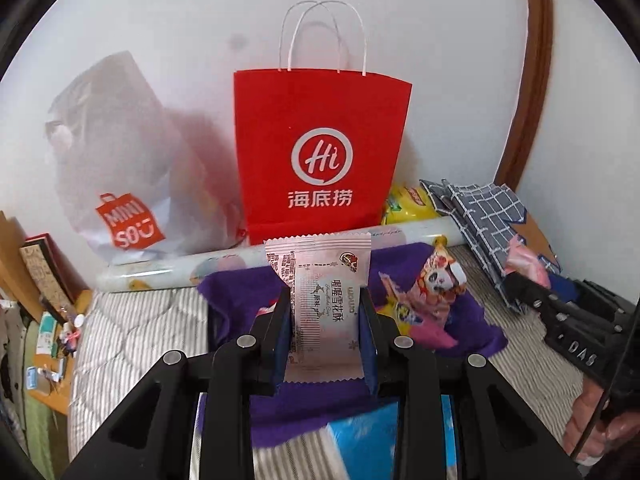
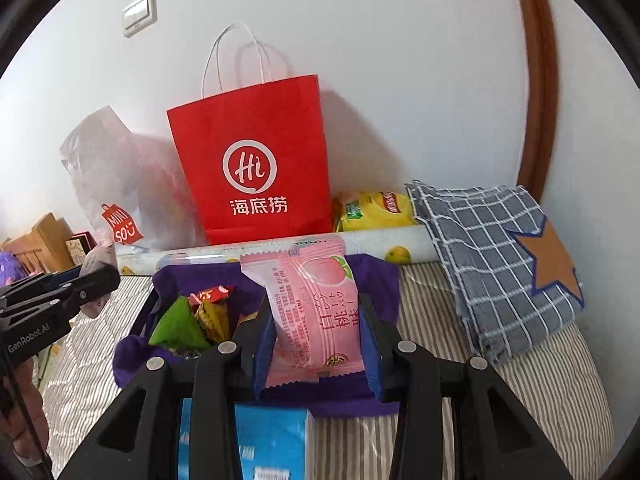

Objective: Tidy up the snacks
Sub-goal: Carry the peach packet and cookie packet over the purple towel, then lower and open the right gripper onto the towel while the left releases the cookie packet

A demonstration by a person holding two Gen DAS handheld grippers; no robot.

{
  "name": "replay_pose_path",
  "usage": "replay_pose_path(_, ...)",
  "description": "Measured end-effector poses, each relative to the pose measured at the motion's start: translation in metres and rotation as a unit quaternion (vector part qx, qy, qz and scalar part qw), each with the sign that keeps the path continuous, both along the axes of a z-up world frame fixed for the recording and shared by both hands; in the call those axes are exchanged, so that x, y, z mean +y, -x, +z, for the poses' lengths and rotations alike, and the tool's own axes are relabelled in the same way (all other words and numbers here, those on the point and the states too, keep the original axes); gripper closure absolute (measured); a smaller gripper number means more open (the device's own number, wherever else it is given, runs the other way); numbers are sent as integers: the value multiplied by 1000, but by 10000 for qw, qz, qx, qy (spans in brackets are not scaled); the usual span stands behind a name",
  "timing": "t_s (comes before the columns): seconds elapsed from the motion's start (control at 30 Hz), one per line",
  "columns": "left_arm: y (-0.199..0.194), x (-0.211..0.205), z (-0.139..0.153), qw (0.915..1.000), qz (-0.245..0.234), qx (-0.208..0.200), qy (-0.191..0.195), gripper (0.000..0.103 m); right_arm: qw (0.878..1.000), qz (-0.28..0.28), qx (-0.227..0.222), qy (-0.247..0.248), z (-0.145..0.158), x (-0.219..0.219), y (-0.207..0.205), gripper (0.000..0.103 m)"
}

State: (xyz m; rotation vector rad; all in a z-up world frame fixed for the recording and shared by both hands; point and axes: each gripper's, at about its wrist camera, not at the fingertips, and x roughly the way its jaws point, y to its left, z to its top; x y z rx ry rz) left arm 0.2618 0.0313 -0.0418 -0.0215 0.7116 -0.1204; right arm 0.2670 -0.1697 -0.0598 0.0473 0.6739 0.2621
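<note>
Silver snack packet [image 1: 326,308] is clamped upright in the left gripper [image 1: 325,332]; the red bag [image 1: 320,152] stands at 12 o'clock, equally near the right gripper [image 2: 316,340], itself clamped on a pink packet [image 2: 314,316].

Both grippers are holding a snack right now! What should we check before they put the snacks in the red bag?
1. Left gripper grips the silvery-white snack packet: ok, pinched between both fingers.
2. Right gripper grips the pink peach snack packet: ok.
3. Red paper bag with white handles stands upright against the wall: ok.
4. Bag mouth open wide enough: cannot tell, the top is seen edge-on.
5. Path to the bag: not ok for a straight push, since the rolled patterned sheet lies across in front; lift over it.
6. Grippers apart from each other: ok, the left one sits off to the side in the right wrist view.
</note>
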Motion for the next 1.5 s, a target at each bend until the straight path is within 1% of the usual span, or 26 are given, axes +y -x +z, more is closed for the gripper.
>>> replay_pose_path(0.1, -18, -4, -4, 10000, -23, 33, 38, 73, 9998, 154, 89, 16, -9, 7, -19, 67)
replay_pose_path(0.17, -29, -5, -9, 10000, -36, 76, 55, 73, 9998, 139, 131, 46, -17, 9, -30, 67)
replay_pose_path(0.23, -40, -8, -17, 9998, -30, 171, 6, 73, 9997, 126, 196, -89, -28, 8, -37, 67)
replay_pose_path(0.3, -48, -10, -28, 9995, 27, 284, -133, 73, 9988, 189, 317, -323, -41, 4, -43, 67)
replay_pose_path(0.33, -51, -11, -33, 9992, 39, 340, -194, 73, 9983, 217, 408, -348, -49, 3, -46, 67)
replay_pose_path(0.4, -58, -12, -44, 9987, -8, 460, -205, 73, 9985, 195, 481, -173, -56, 4, -47, 67)
replay_pose_path(0.5, -61, -11, -55, 9977, -68, 657, -174, 73, 9989, 167, 434, 92, -65, 5, -43, 67)
replay_pose_path(0.73, -67, -5, -64, 9947, -125, 1021, 77, 73, 9967, 293, 743, 115, -86, 10, -50, 67)
replay_pose_path(0.87, -68, -6, -67, 9937, -39, 1117, -44, 73, 9967, 259, 755, 112, -91, 12, -52, 67)
replay_pose_path(0.97, -69, -7, -69, 9928, -68, 1194, -38, 73, 9965, 199, 798, 112, -95, 10, -55, 67)
replay_pose_path(1.07, -68, -9, -71, 9923, -71, 1236, -85, 73, 9957, 176, 904, 73, -99, 9, -57, 67)
replay_pose_path(1.2, -67, -12, -73, 9918, -99, 1265, -174, 73, 9954, 192, 938, 58, -102, 9, -59, 67)
replay_pose_path(1.3, -69, -16, -79, 9905, -107, 1351, -244, 73, 9955, 153, 936, 63, -103, 9, -60, 67)
replay_pose_path(1.4, -69, -20, -81, 9905, -138, 1334, -306, 73, 9956, 108, 931, 56, -103, 7, -60, 66)
replay_pose_path(1.5, -68, -21, -81, 9905, -216, 1341, -234, 73, 9964, 71, 836, 154, -103, 8, -57, 66)
